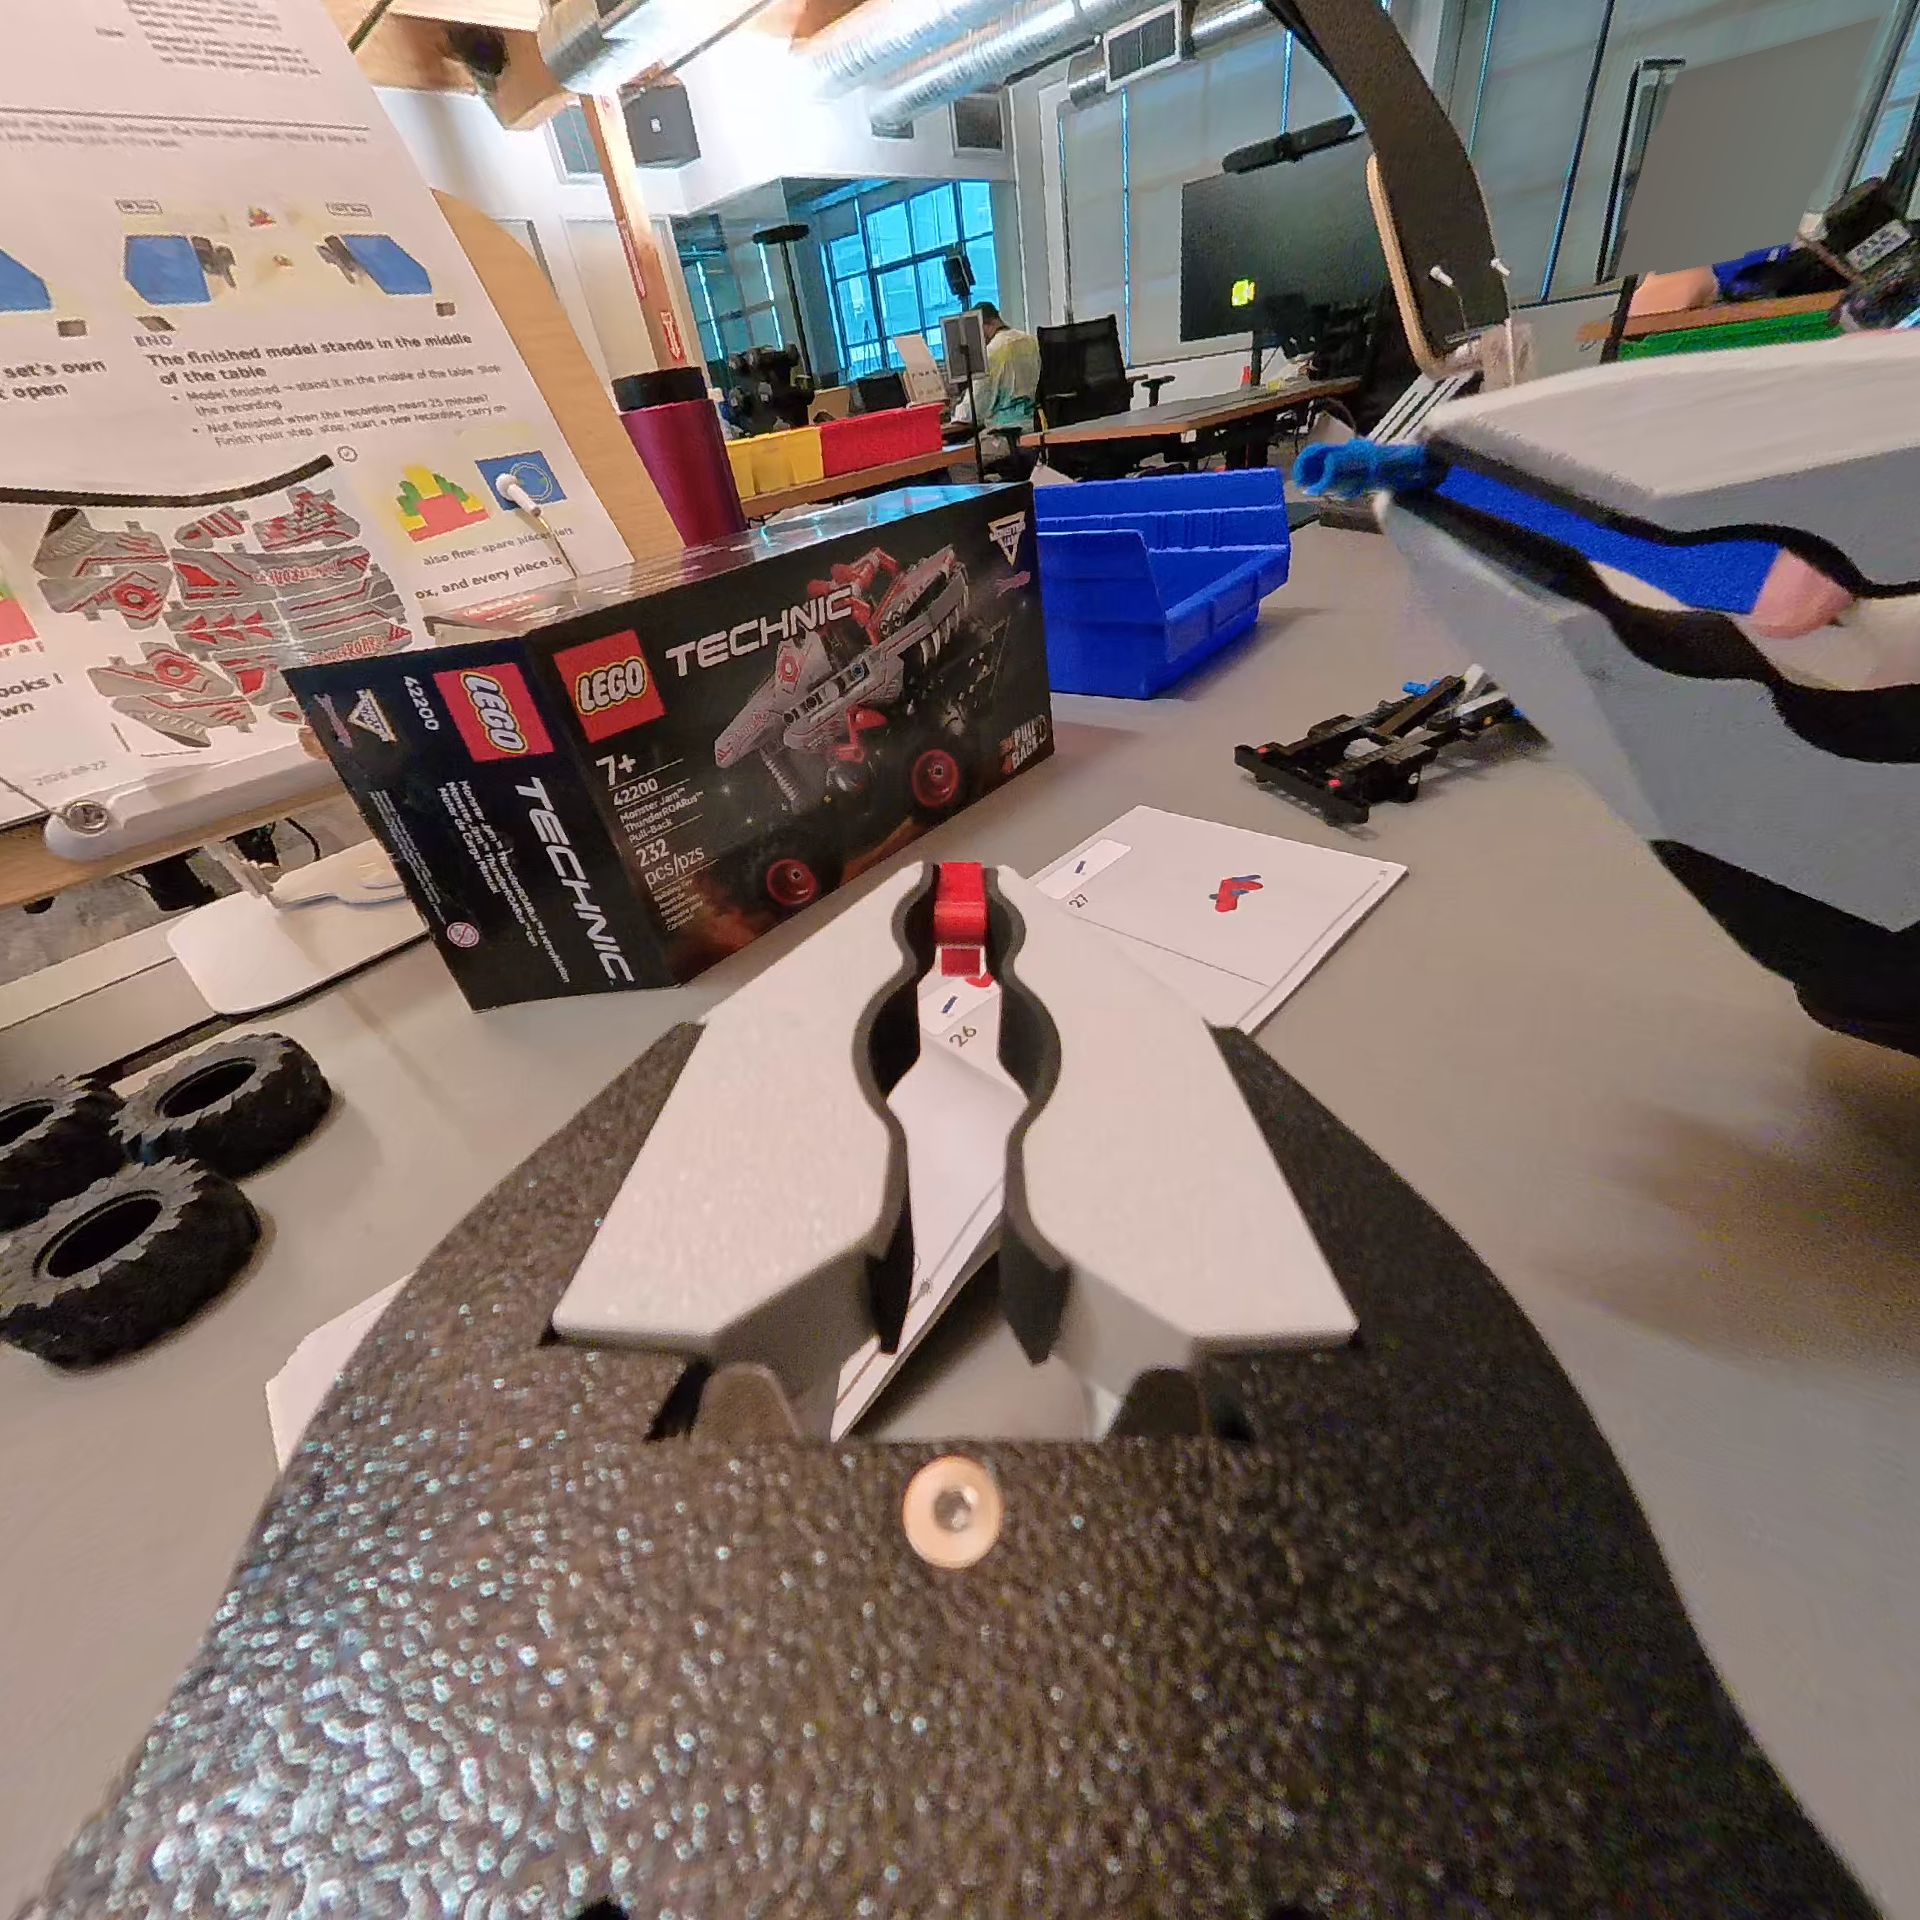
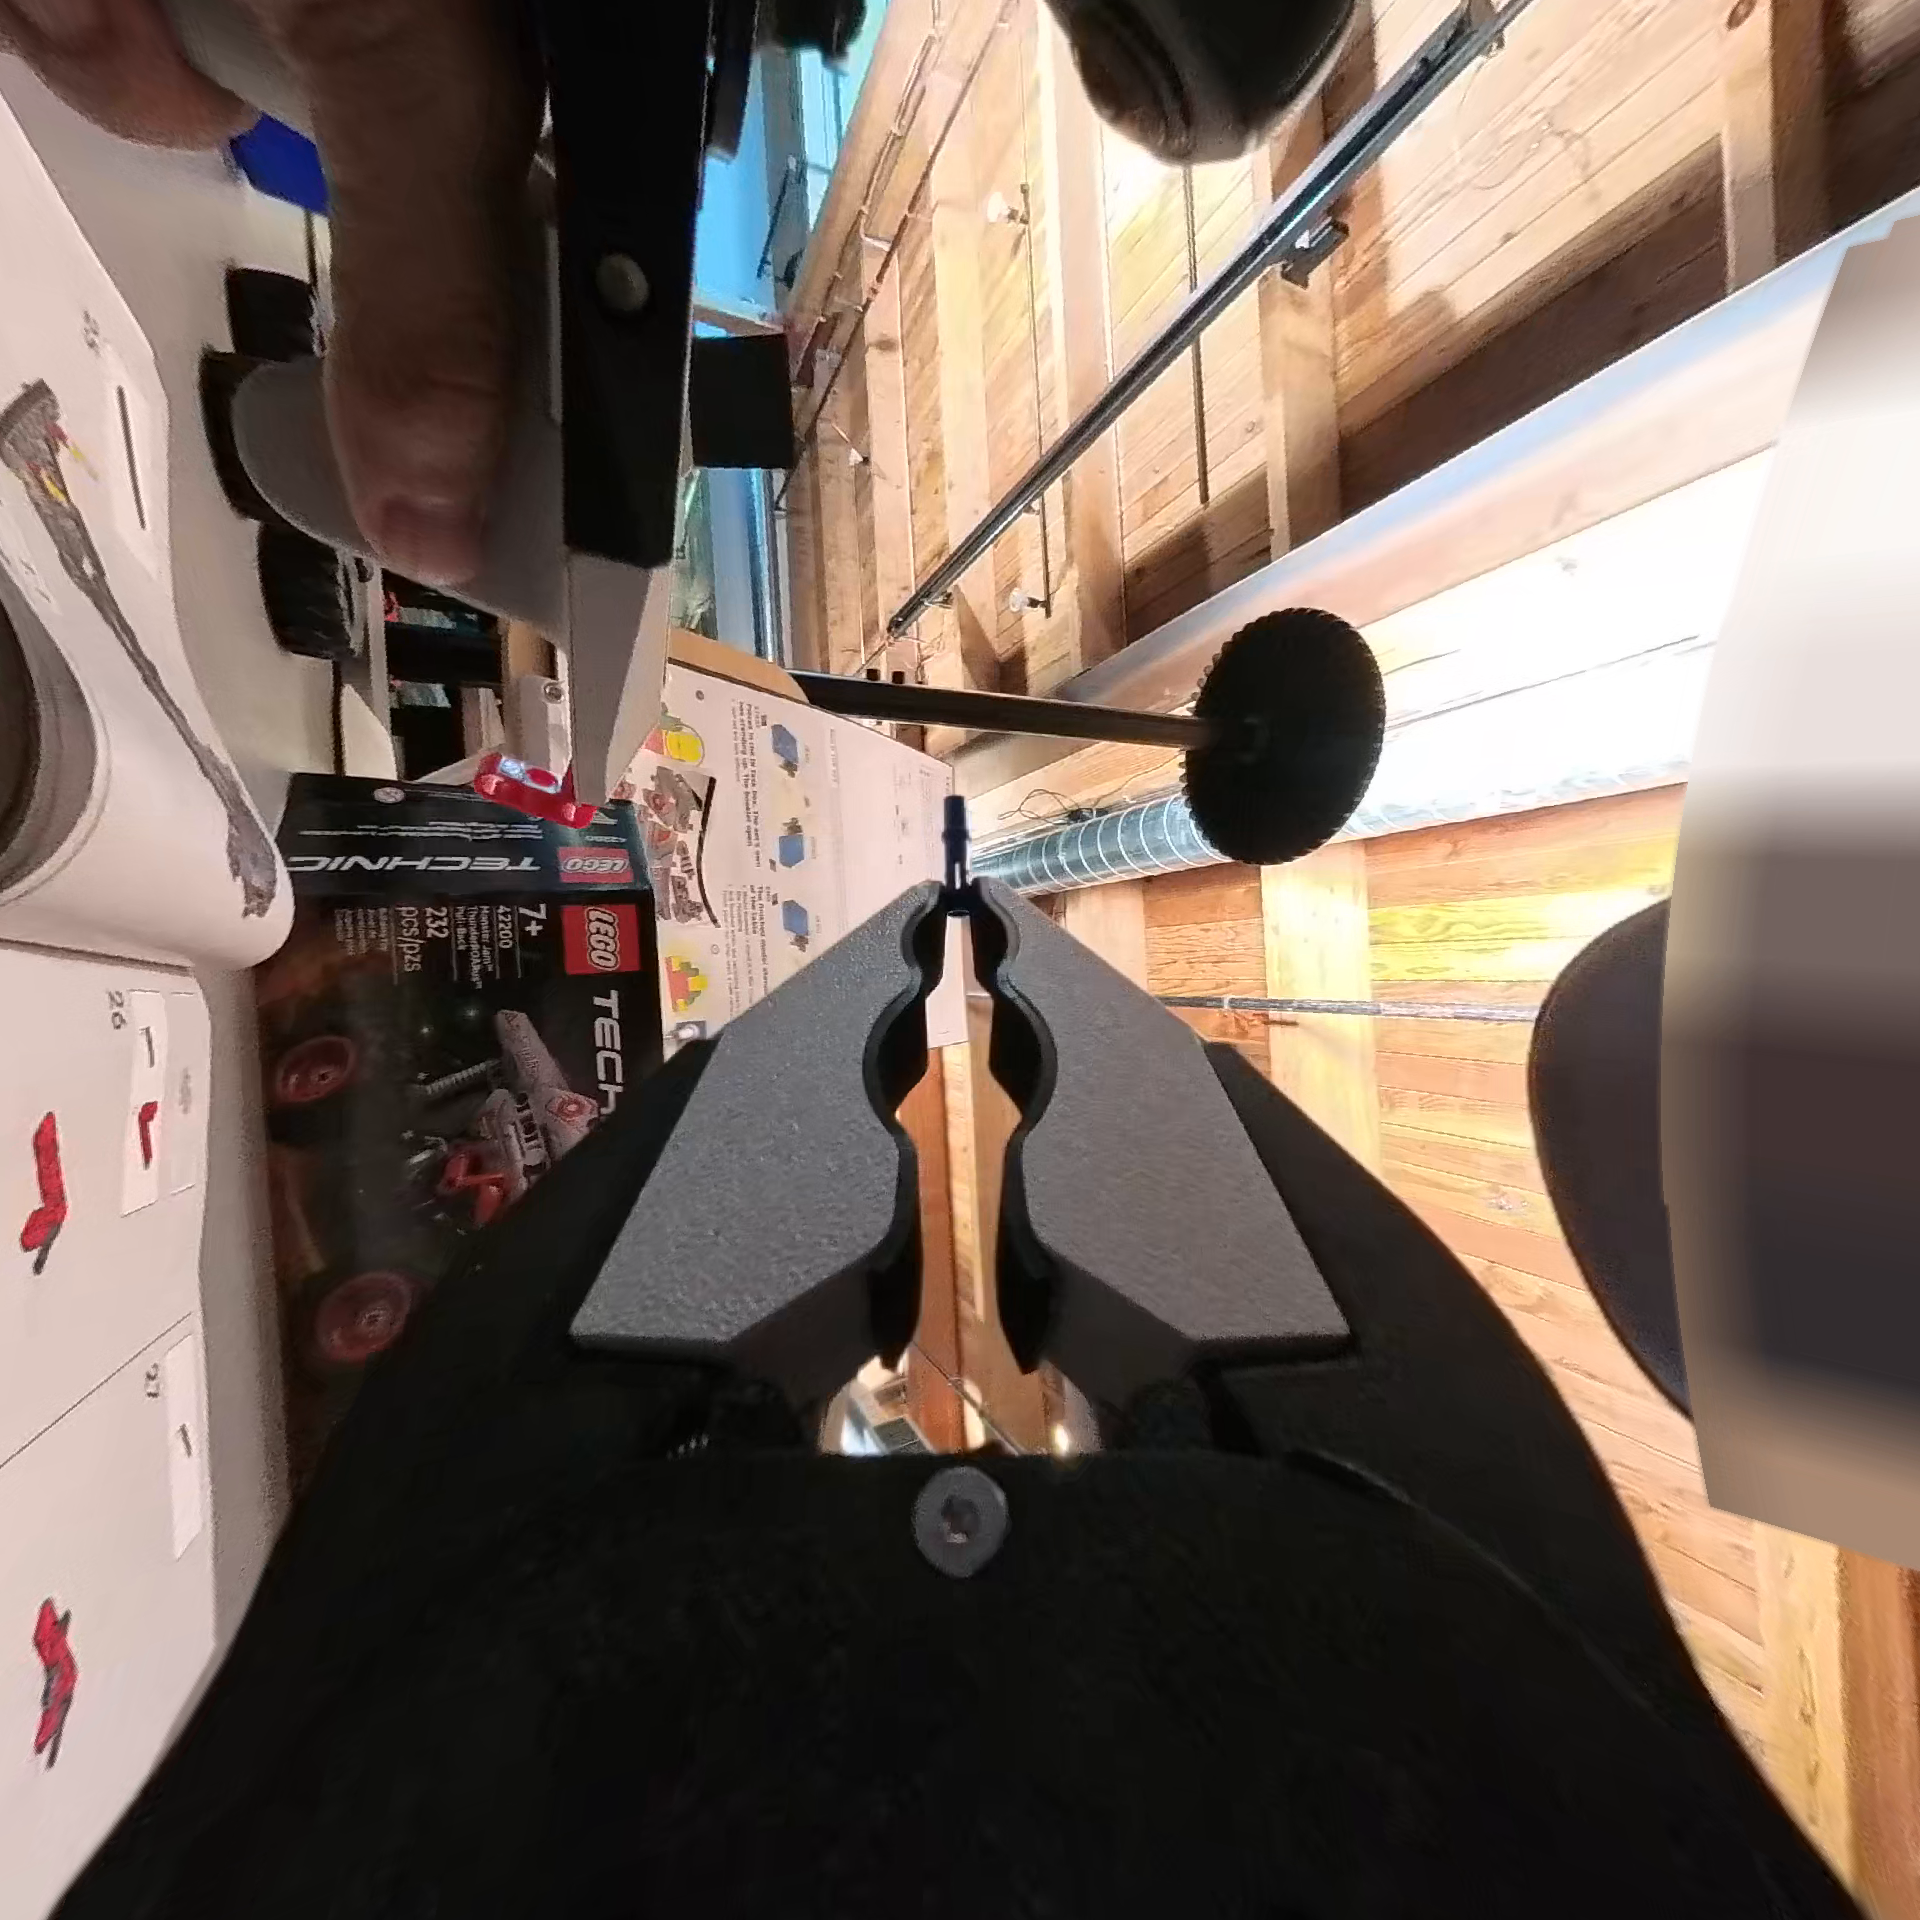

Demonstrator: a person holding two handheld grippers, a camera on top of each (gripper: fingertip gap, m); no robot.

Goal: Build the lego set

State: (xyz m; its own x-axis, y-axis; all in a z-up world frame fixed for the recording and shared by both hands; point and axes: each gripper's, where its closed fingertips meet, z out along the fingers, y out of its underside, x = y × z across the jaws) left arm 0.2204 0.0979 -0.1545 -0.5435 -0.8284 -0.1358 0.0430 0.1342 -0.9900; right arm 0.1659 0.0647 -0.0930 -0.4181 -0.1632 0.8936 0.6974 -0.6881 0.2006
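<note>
With the left gripper (image 1: 961, 914) clamped on a red connector (image 1: 958, 906) and the right gripper (image 2: 956, 883) pinching a blue pin (image 2: 954, 831) at twelve o'clock, misalignment could pop the pin loose.

beyond my table (image 1: 1403, 1039) a maroon tumbler (image 1: 677, 457) stands by a wooden panel (image 1: 551, 343). a blue bin (image 1: 1153, 582) sits near it; yellow bins (image 1: 774, 462) and a red bin (image 1: 883, 434) farther off.

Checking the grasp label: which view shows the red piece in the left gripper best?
Left wrist view: the red piece sits centred and sharp, pinched at the left gripper tips. The right wrist view shows it small, off to the side, partly hidden by a grey finger.
</note>
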